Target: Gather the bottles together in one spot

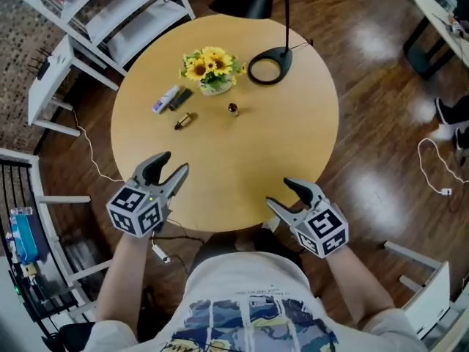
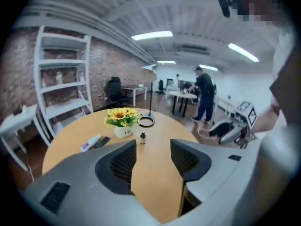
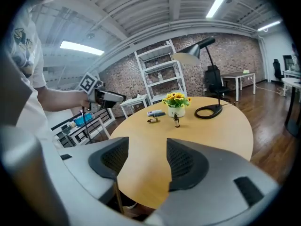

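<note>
On the round wooden table [image 1: 242, 160], a white bottle [image 1: 165, 99] lies at the far left beside a dark flat bottle [image 1: 181, 99]. A small brown bottle [image 1: 183, 121] lies on its side nearer to me. A tiny dark bottle [image 1: 233, 109] stands upright in front of the flower pot; it also shows in the left gripper view [image 2: 142, 138] and in the right gripper view [image 3: 177, 121]. My left gripper [image 1: 174, 163] hovers open over the near left rim, nothing between its jaws. My right gripper [image 1: 279, 192] is open and empty at the near right rim.
A white pot of sunflowers [image 1: 212, 70] and a black lamp base [image 1: 270, 68] with its cable stand at the table's far side. White shelving [image 1: 110, 13] is beyond the table to the left. A person [image 2: 204, 94] stands far off in the room.
</note>
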Tool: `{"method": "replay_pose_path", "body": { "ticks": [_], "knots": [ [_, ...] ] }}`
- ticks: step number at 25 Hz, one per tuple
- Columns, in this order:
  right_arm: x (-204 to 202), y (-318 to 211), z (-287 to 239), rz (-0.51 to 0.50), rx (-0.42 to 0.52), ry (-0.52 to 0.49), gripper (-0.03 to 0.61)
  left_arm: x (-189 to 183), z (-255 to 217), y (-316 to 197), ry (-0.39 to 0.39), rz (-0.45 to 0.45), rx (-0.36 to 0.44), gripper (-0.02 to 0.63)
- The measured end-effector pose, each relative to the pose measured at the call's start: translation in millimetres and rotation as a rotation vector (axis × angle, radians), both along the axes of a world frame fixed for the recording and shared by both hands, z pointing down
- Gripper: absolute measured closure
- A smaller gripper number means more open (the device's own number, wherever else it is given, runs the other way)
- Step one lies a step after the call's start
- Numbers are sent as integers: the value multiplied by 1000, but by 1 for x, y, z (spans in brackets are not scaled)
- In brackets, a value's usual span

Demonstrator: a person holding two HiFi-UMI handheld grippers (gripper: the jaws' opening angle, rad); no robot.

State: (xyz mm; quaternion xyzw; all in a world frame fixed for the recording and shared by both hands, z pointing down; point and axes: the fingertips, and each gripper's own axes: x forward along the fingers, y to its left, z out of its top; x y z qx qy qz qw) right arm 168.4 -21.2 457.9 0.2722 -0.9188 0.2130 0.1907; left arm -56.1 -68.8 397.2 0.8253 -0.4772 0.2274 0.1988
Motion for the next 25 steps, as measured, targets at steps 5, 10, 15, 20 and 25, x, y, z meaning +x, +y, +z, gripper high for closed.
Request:
{"method": "replay_pose_path", "body": {
  "ticks": [5, 10, 15, 20, 25],
  "knots": [
    [-14, 19, -11, 17, 17, 42, 304, -32, 15, 90, 248, -226, -63, 387],
    [-52, 51, -26, 48, 20, 78, 304, -59, 30, 141, 251, -213, -116, 385],
    [-92, 78, -39, 62, 37, 119, 304, -93, 22, 169, 264, -219, -107, 384],
    [-128, 102, -44, 89, 56, 150, 304, -121, 17, 195, 280, -186, -58, 382],
    [-149, 122, -43, 123, 62, 167, 304, -140, 27, 210, 288, -145, -36, 367]
  ]
}}
